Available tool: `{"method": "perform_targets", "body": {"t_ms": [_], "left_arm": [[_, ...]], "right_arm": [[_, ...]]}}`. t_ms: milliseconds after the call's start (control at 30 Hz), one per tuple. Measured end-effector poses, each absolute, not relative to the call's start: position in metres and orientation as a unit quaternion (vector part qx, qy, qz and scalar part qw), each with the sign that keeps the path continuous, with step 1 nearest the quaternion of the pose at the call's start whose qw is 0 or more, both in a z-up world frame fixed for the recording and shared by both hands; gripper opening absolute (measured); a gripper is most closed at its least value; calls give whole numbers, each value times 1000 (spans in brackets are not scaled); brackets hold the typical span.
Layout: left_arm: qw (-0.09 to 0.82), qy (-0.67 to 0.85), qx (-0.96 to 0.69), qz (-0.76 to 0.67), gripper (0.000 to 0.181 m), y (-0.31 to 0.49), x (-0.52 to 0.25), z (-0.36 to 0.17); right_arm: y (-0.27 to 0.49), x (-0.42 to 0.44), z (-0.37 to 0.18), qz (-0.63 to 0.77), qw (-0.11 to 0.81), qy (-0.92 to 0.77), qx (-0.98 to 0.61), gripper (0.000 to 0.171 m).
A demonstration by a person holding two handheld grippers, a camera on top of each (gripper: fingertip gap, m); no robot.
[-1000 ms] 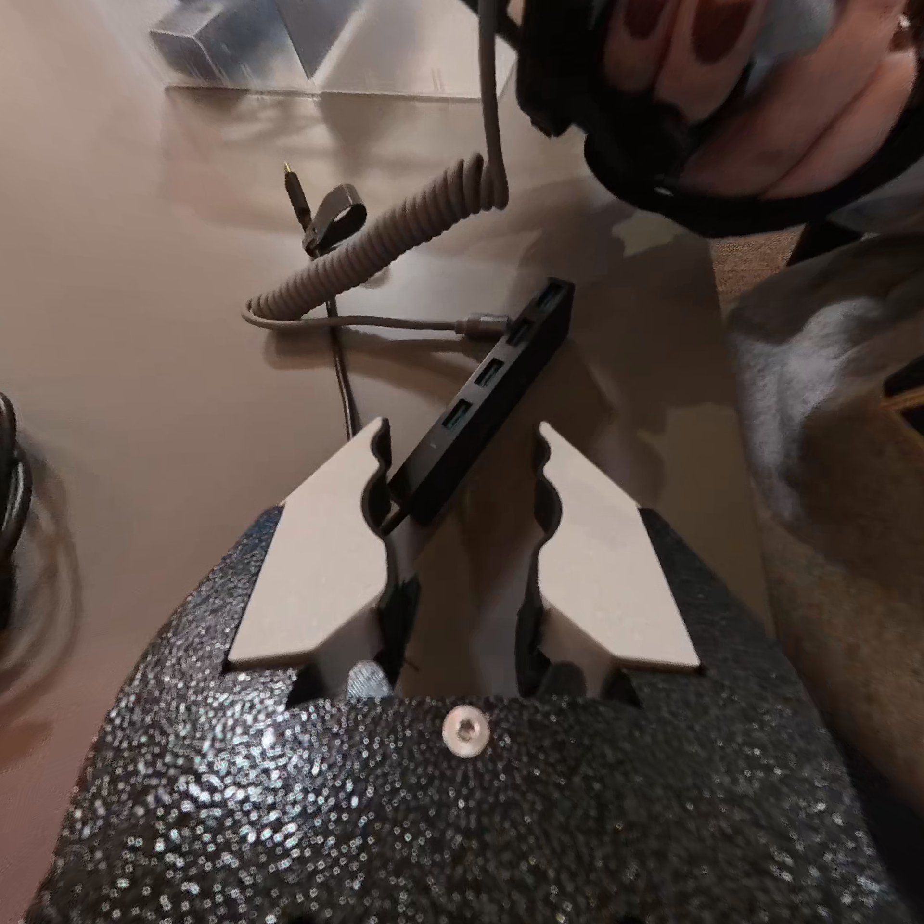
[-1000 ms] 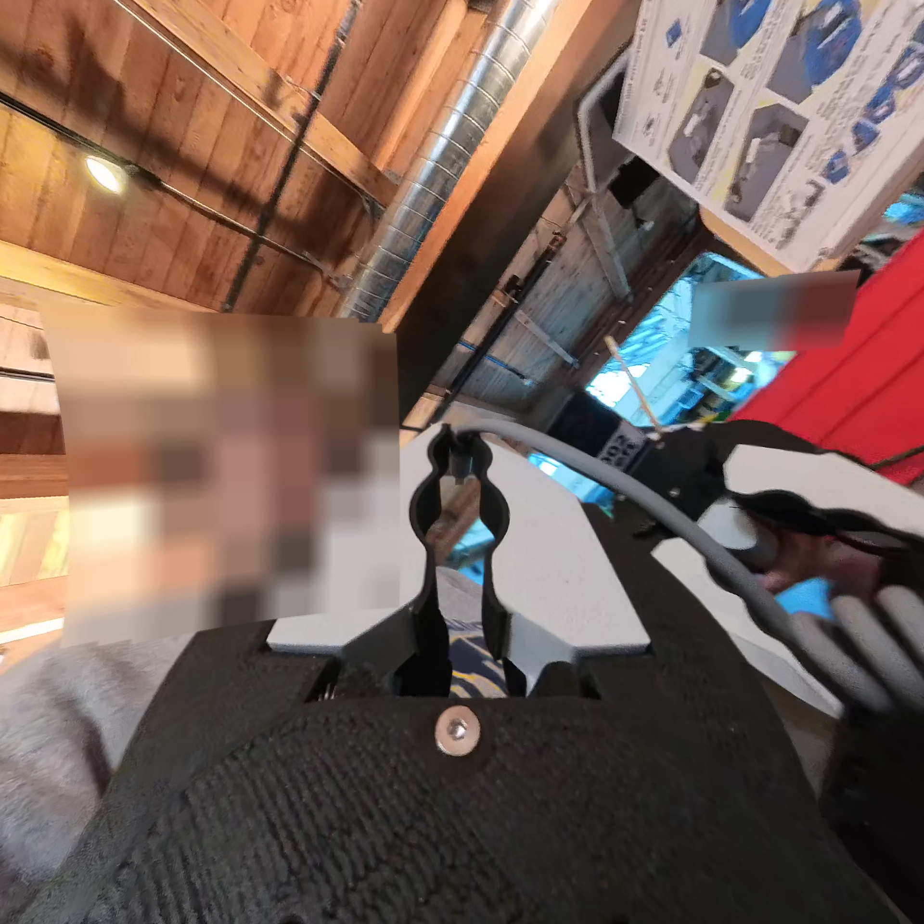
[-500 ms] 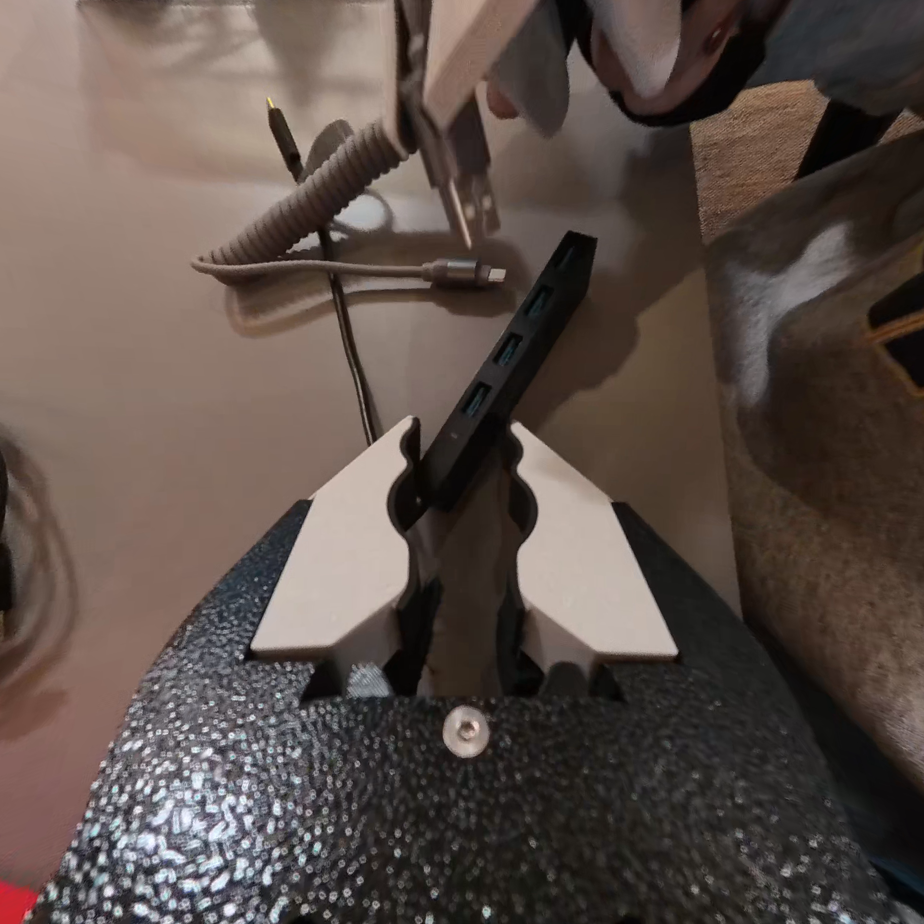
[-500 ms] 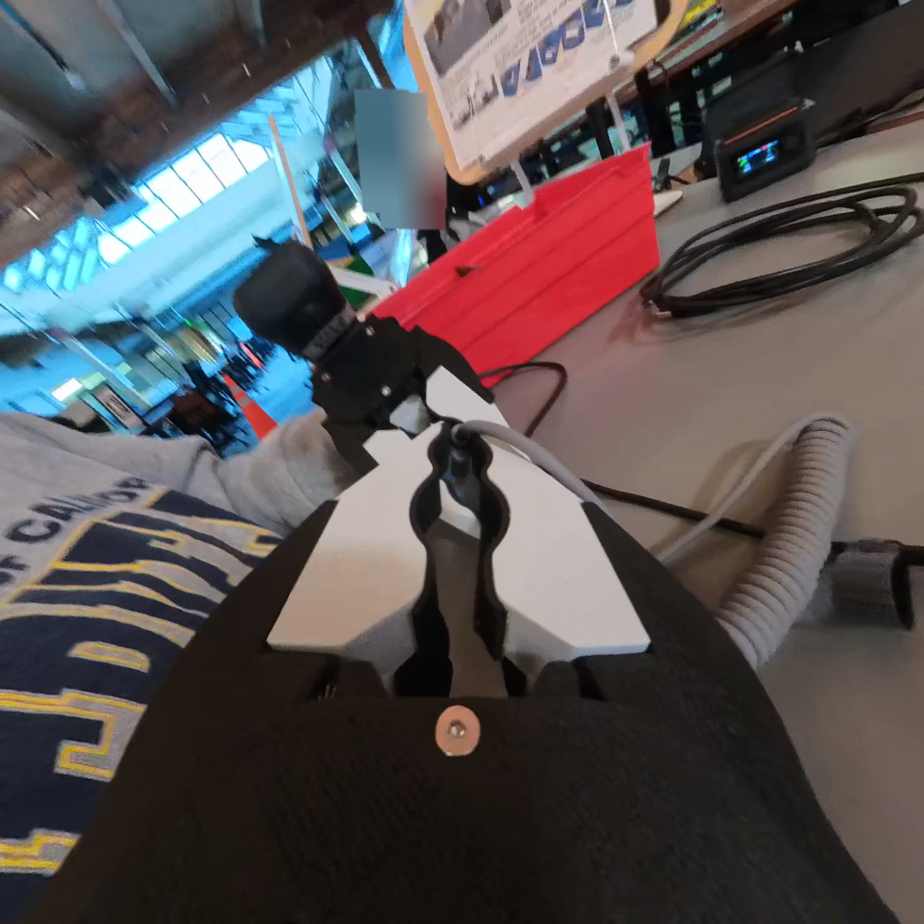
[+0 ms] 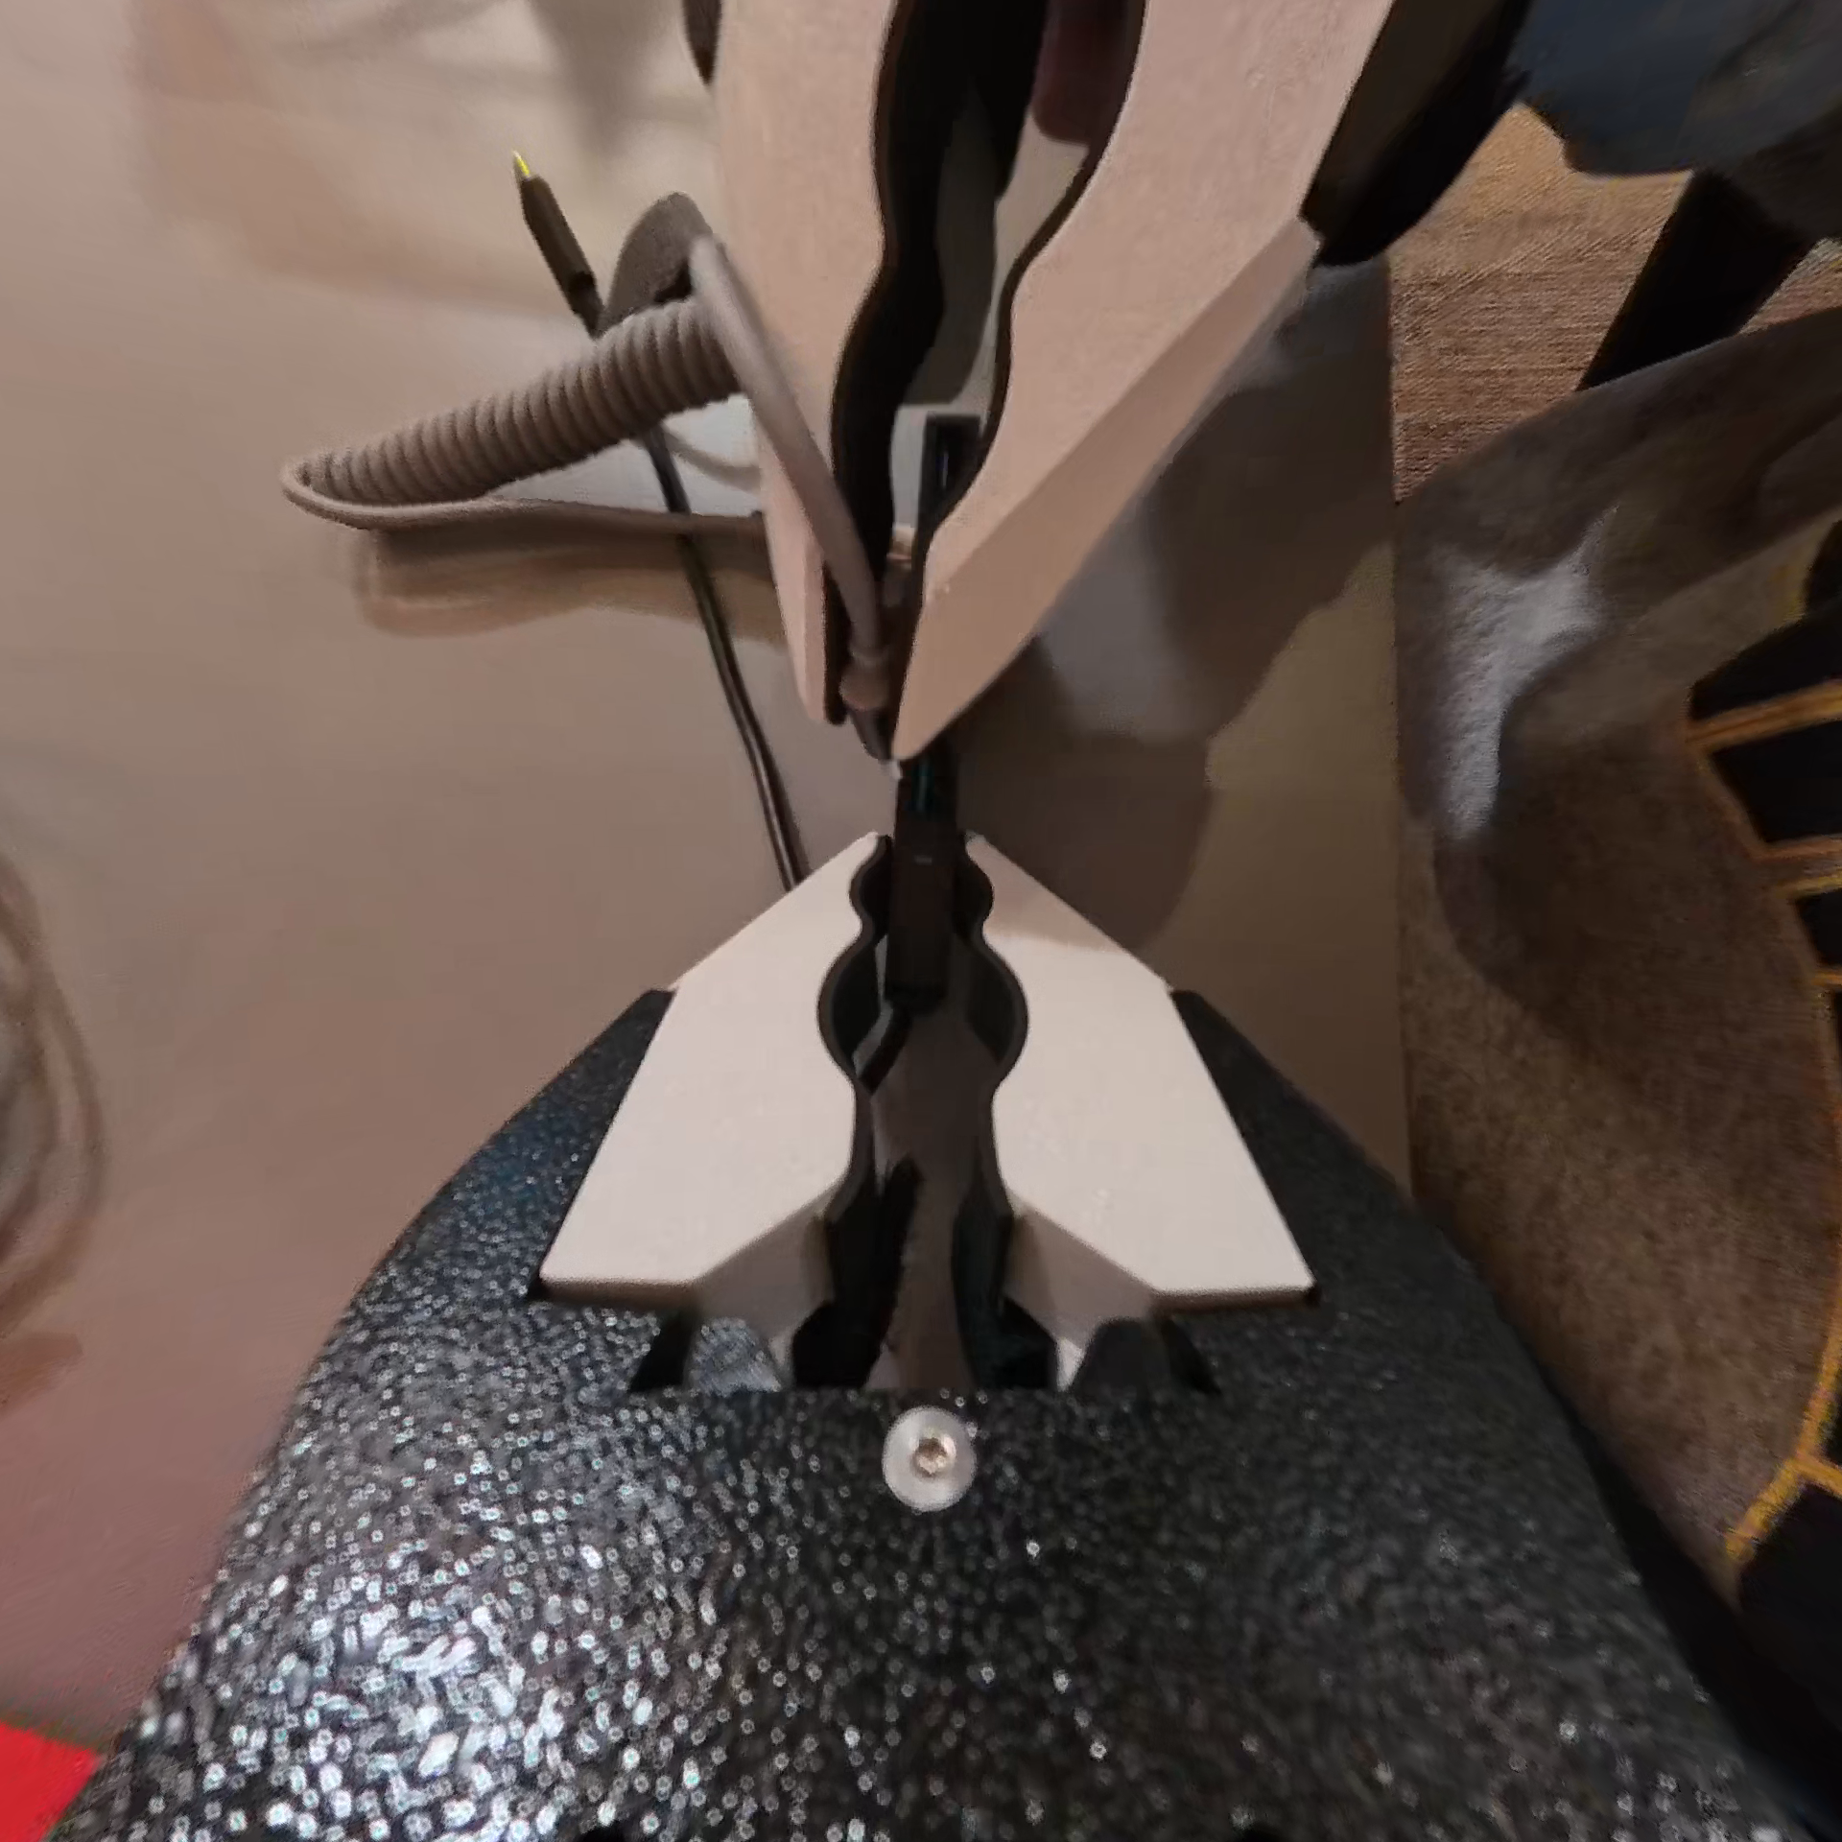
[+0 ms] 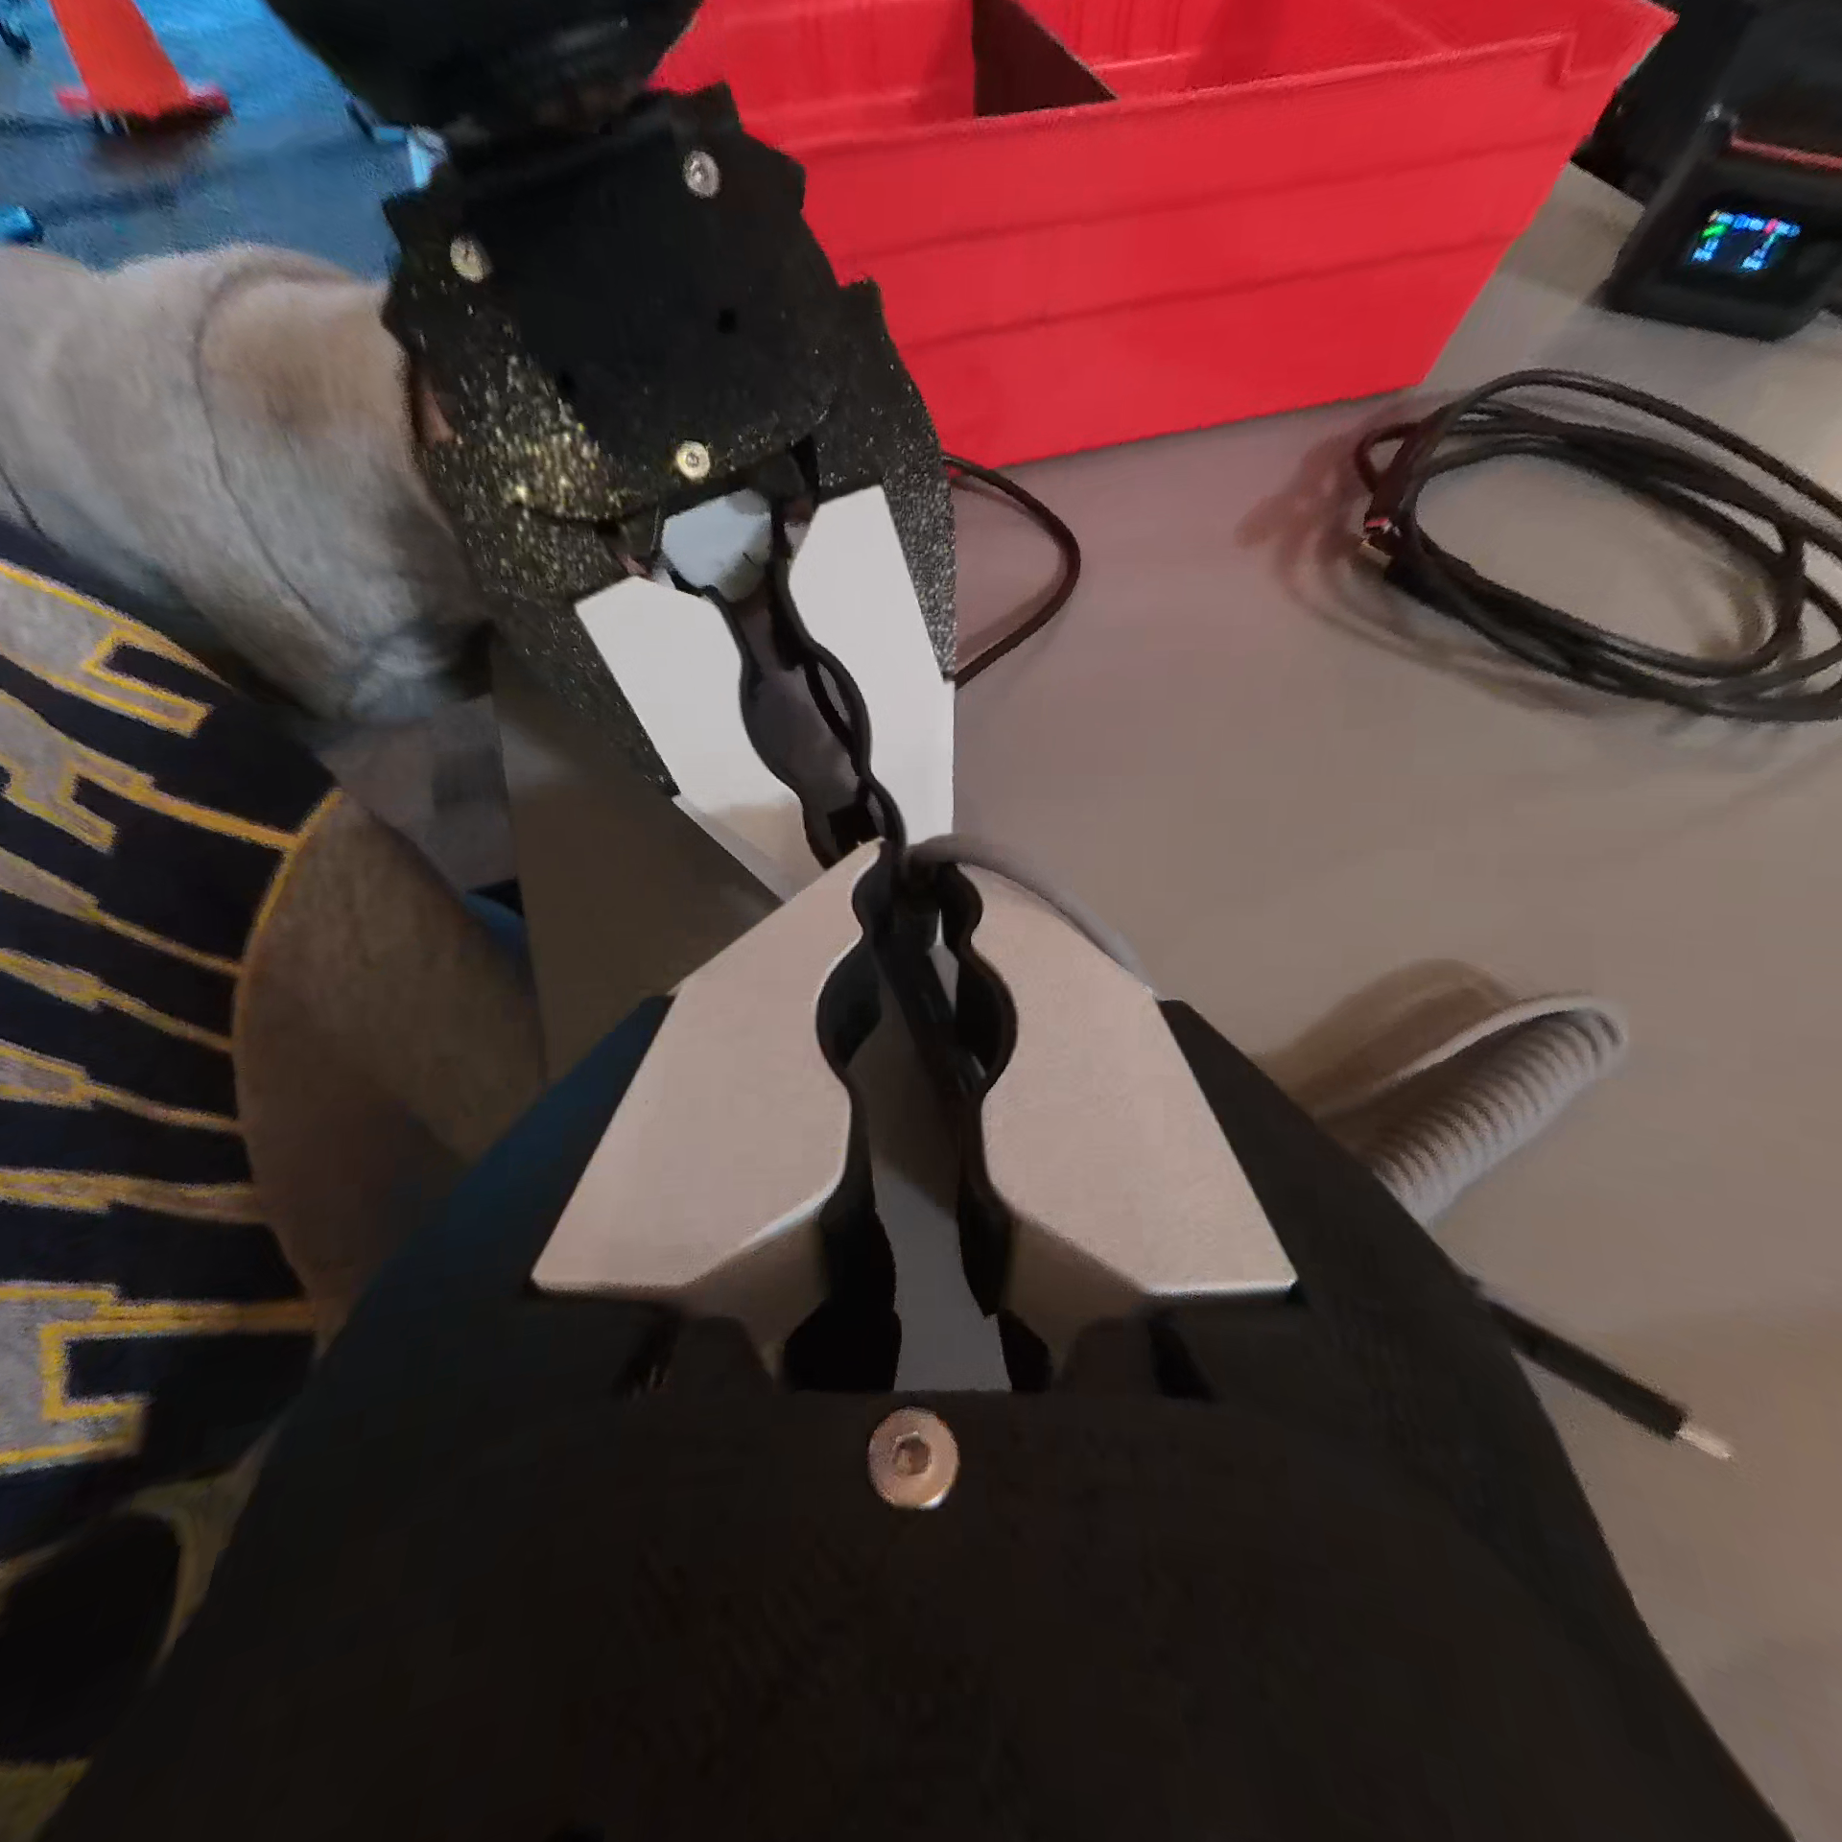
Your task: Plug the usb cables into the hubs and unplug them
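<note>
In the left wrist view my left gripper (image 5: pixel 922 847) is shut on a black USB hub (image 5: pixel 922 927), held edge-on between the fingertips. My right gripper (image 5: pixel 877 738) reaches in from the top, shut on the plug of a grey coiled cable (image 5: pixel 518 419). The plug end meets the hub just past my left fingertips; I cannot tell whether it is seated in a port. In the right wrist view my right gripper (image 6: pixel 912 872) faces the left gripper (image 6: pixel 862 837) tip to tip. The hub (image 6: pixel 932 1017) shows through the gap between the right fingers. The grey coil (image 6: pixel 1475 1086) lies to the right.
A red bin (image 6: pixel 1196 219) stands behind the left gripper. A bundle of black cable (image 6: pixel 1595 578) and a black device with a small screen (image 6: pixel 1734 239) sit at the right. A loose black plug (image 6: pixel 1635 1415) lies on the table. A person's sweatshirt (image 6: pixel 150 897) fills the left. Left tips to right tips: about 5 cm. From the left gripper's tips to the grey coil (image 6: pixel 1475 1086) is close to 12 cm.
My right gripper swung down from pointing at the ceiling and brought the grey plug to the hub. My left gripper closed on the hub and turned it edge-on.
</note>
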State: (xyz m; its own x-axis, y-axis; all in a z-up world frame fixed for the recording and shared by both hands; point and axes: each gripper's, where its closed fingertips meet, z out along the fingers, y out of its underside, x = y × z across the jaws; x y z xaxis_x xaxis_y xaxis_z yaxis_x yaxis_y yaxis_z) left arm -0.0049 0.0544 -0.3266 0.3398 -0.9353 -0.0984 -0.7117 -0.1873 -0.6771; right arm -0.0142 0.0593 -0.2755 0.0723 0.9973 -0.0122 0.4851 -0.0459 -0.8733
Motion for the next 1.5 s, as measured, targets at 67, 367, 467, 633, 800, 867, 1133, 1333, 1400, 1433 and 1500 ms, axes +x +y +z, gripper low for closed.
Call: {"method": "perform_targets", "body": {"t_ms": [67, 367, 467, 633, 800, 867, 1133, 1333, 1400, 1433, 1500], "left_arm": [[313, 544, -756, -186, 9, 53, -5, -327], [290, 527, -762, -240, 10, 49, -5, -327], [291, 527, -761, -242, 10, 48, -4, -327], [293, 526, -759, -248, 10, 48, -4, -327], [293, 528, -757, -251, 10, 48, -4, -327], [294, 529, -755, -252, 10, 48, -4, -327], [296, 531, -751, -258, 10, 46, -3, -326], [298, 531, -749, -262, 10, 46, -3, -326], [297, 531, -749, -261, 10, 46, -3, -326], [298, 531, -749, -261, 9, 45, -3, -326], [299, 530, -749, -263, 10, 45, -3, -326]], "right_arm": [[57, -15, -276, 347, 358, -608, -618, 7], [52, -21, -277, 380, 317, -641, -586, 7], [52, -21, -278, 383, 300, -652, -581, 7], [50, -21, -278, 381, 280, -667, -576, 7], [49, -21, -278, 369, 278, -685, -563, 7], [48, -21, -279, 373, 270, -688, -561, 6], [46, -22, -281, 354, 273, -708, -547, 8], [47, -23, -280, 382, 283, -683, -554, 8], [44, -28, -281, 384, 302, -680, -547, 8], [43, -30, -281, 388, 308, -676, -546, 7], [44, -32, -281, 395, 325, -667, -542, 8]]}}
